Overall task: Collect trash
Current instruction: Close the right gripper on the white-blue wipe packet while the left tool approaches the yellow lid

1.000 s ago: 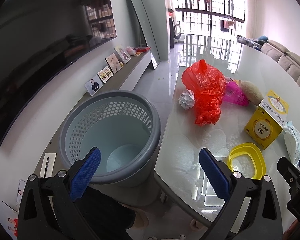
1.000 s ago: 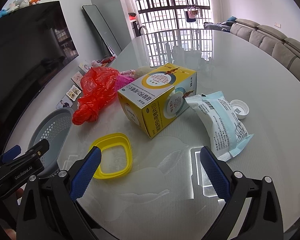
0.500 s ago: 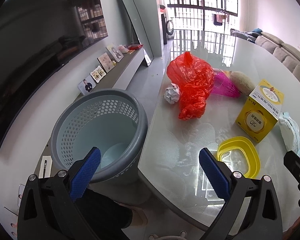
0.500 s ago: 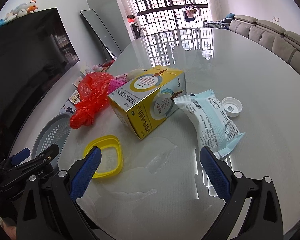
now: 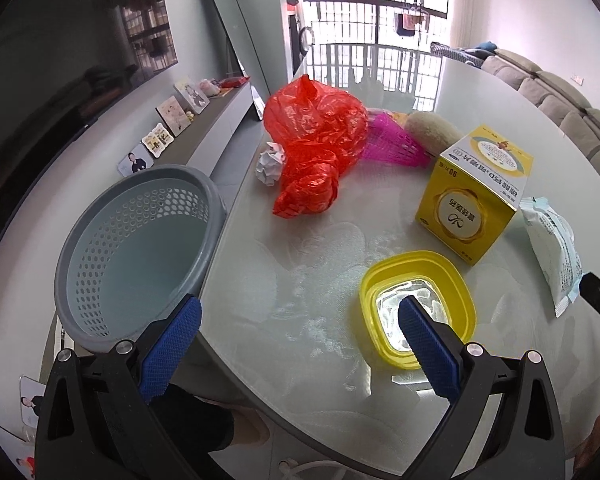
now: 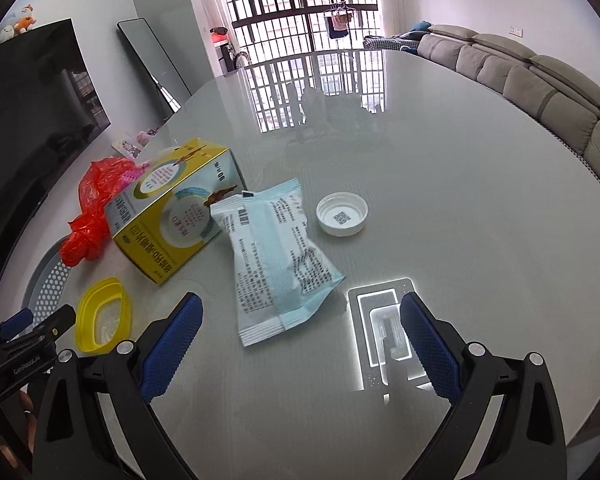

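Note:
Trash lies on a round glass table [image 5: 320, 280]: a red plastic bag [image 5: 316, 144], a crumpled paper ball [image 5: 269, 163], a pink net [image 5: 392, 148], a yellow box [image 5: 474, 194], a yellow lid ring [image 5: 418, 304], a pale blue packet [image 6: 276, 256] and a white cap [image 6: 342, 214]. A grey perforated basket [image 5: 140, 248] stands on the floor at the table's left edge. My left gripper [image 5: 296, 344] is open and empty above the table's near edge, beside the yellow lid. My right gripper [image 6: 298, 340] is open and empty just short of the blue packet.
A beige fluffy item [image 5: 432, 128] lies behind the yellow box. A TV [image 6: 24, 112] and a low cabinet with photo frames [image 5: 168, 116] line the left wall. A sofa [image 6: 540, 80] runs along the right. The left gripper also shows in the right wrist view [image 6: 24, 336].
My left gripper has swung right from over the basket toward the table and the yellow lid. My right gripper has moved right and forward, bringing the blue packet between its fingers' line.

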Demonstrator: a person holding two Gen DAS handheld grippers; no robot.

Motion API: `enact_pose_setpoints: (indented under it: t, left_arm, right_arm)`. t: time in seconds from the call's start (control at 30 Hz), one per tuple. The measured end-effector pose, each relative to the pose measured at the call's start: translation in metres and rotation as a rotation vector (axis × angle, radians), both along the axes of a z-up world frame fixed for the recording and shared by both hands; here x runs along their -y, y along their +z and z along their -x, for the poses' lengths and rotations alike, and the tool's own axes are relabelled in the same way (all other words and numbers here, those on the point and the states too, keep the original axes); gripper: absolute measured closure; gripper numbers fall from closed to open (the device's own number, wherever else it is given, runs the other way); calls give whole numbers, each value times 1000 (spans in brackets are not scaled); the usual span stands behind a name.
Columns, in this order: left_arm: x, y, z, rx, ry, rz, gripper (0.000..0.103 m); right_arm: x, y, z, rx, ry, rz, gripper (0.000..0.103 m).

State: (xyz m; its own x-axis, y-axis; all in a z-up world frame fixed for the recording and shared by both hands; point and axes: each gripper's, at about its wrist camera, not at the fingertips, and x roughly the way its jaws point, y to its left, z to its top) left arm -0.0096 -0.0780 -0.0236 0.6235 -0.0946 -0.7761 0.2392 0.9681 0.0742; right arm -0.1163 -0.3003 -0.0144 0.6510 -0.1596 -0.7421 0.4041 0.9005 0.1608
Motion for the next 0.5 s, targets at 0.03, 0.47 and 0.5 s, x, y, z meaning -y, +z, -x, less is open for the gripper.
enact_pose_setpoints:
  t: [0.03,0.47,0.5]
  left_arm:
    - [4,-2,-1,-5,-2,-10,6]
    - [16,-8,-6,-48,24,24,6]
    - [17,-8,-7,-50,27,24,6]
  right_arm:
    - [3,0,-4,-2,6,2,8]
    - [11,-17,-51,-91,76,53,9]
    - [10,-18,-53,-93,82,60,9]
